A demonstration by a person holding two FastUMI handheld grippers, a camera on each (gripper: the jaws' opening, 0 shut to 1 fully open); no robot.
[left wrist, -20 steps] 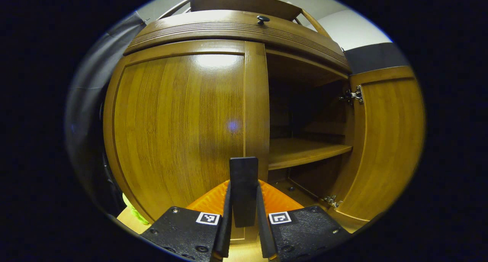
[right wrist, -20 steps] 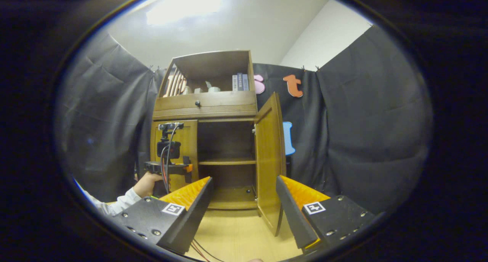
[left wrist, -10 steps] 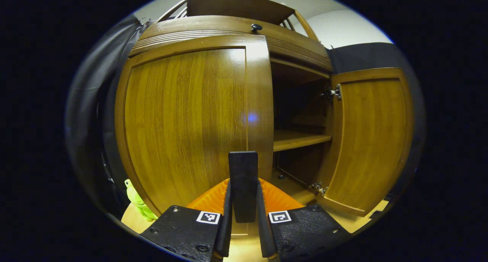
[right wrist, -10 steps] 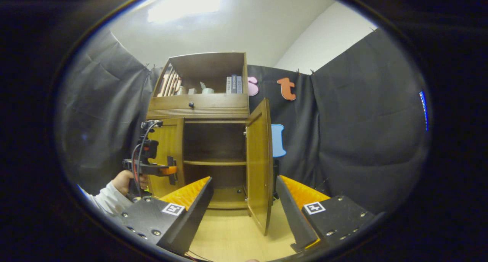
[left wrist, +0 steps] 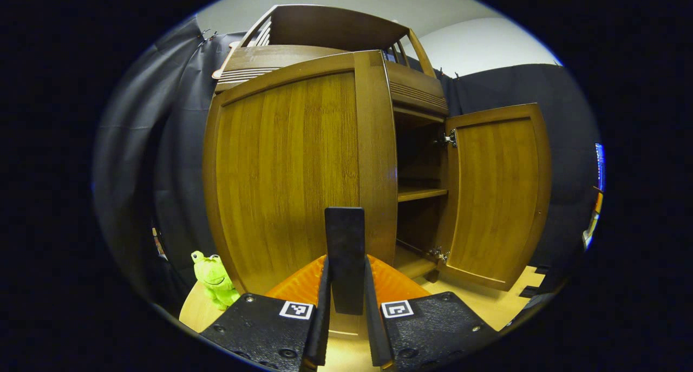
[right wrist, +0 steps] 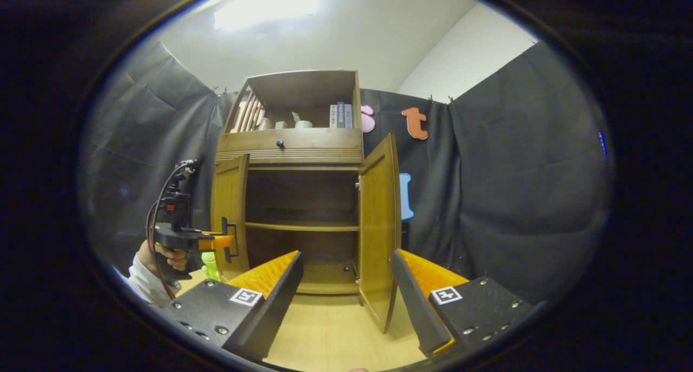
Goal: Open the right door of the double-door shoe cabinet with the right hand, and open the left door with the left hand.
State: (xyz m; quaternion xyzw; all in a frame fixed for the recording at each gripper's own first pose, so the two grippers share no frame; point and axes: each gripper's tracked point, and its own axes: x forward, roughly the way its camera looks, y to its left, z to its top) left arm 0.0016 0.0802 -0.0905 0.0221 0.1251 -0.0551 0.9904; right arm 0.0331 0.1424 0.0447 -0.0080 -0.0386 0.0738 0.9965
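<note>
Since before, left door (left wrist: 292,171) swung wider; left hand-held gripper (left wrist: 346,307) grips its handle (left wrist: 345,258). Pull along hinge arc; right hand-held gripper (right wrist: 346,293) gapes, holding nothing.

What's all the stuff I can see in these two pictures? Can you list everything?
Shoe cabinet: one, brown wood, against the cloth wall.
Left door: one, brown, swung partly open.
Door handle: one, black, on the left door.
Right door: one, brown, wide open.
Inner shelf: one, brown, bare.
Drawer knob: one, dark, above the doors.
Books: several, upright in the top compartment.
Frog toy: one, green, on the floor left of the cabinet.
Floor: light wood.
Left gripper: shut on the door handle.
Hand: one, white sleeve, holding the left gripper.
Right gripper: open, clear of the cabinet.
</note>
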